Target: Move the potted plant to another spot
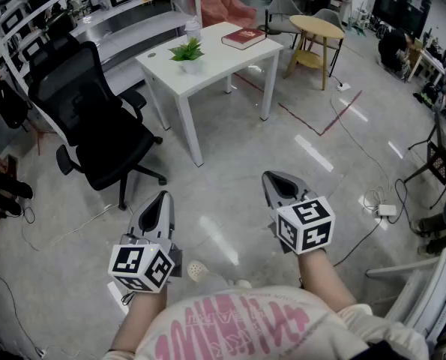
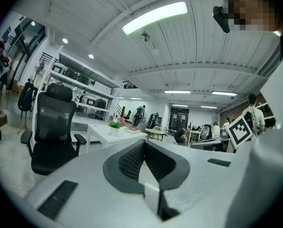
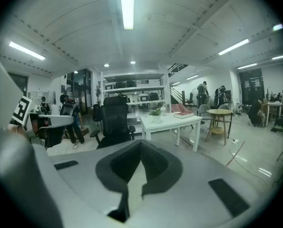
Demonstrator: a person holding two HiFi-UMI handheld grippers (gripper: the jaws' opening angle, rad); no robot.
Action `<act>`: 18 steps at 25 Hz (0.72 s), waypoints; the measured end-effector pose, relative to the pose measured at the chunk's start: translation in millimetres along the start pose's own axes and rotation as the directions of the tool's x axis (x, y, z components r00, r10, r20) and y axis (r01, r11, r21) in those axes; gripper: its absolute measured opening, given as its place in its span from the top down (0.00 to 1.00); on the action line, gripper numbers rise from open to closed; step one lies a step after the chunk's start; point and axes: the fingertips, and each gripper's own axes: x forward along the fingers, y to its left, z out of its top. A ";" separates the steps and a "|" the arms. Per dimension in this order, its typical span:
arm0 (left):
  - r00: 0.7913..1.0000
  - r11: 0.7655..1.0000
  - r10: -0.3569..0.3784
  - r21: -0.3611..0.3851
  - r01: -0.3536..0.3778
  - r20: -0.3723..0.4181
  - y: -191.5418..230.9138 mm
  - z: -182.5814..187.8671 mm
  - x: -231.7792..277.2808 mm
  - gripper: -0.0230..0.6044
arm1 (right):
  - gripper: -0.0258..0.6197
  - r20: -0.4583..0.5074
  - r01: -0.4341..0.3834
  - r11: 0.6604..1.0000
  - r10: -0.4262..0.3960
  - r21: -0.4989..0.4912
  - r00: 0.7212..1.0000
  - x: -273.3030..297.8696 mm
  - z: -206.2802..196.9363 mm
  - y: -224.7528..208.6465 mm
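The task is not yet begun: the potted plant stands on the far white desk, while the left tongs and the right tongs, both closed and empty, are well apart from it, so the approach, grasp and move all remain.

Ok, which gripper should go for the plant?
Left, narrowly: the plant sits at the table's left end, more in line with the left gripper than the right gripper. Both are shut, empty, far off.
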 end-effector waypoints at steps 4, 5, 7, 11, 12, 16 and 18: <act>1.000 1.000 0.002 0.001 -0.002 0.007 -3.6 0.1 -5.3 0.96 | 0.95 -0.006 0.001 1.000 -0.001 0.003 1.000 -4.7 -4.7 -0.2; 1.000 1.000 0.005 0.007 -0.005 0.004 -3.6 -1.1 -7.1 0.96 | 0.95 -0.008 -0.001 1.000 0.001 0.006 1.000 -5.5 -6.4 0.4; 1.000 1.000 0.012 0.010 -0.012 0.000 -3.7 -3.6 -10.5 0.96 | 0.95 -0.012 -0.005 1.000 0.005 0.008 1.000 -7.3 -9.0 1.1; 1.000 1.000 0.020 -0.015 -0.020 -0.005 -1.9 -6.7 -13.6 0.96 | 0.95 -0.022 -0.004 1.000 0.004 0.004 1.000 -9.0 -12.7 0.3; 1.000 1.000 0.018 -0.016 -0.018 -0.008 -0.9 -7.6 -13.6 0.96 | 0.95 -0.022 0.000 1.000 0.000 0.011 1.000 -8.1 -14.1 -0.5; 1.000 0.998 -0.005 -0.059 0.004 -0.020 6.4 -10.6 -8.7 0.96 | 0.95 0.008 -0.030 0.988 0.029 0.151 1.000 -3.5 -15.8 -5.0; 1.000 0.996 -0.021 -0.089 0.020 -0.015 11.6 -9.7 -1.5 0.96 | 0.95 0.024 -0.069 0.973 0.066 0.218 0.998 -1.1 -14.9 -7.6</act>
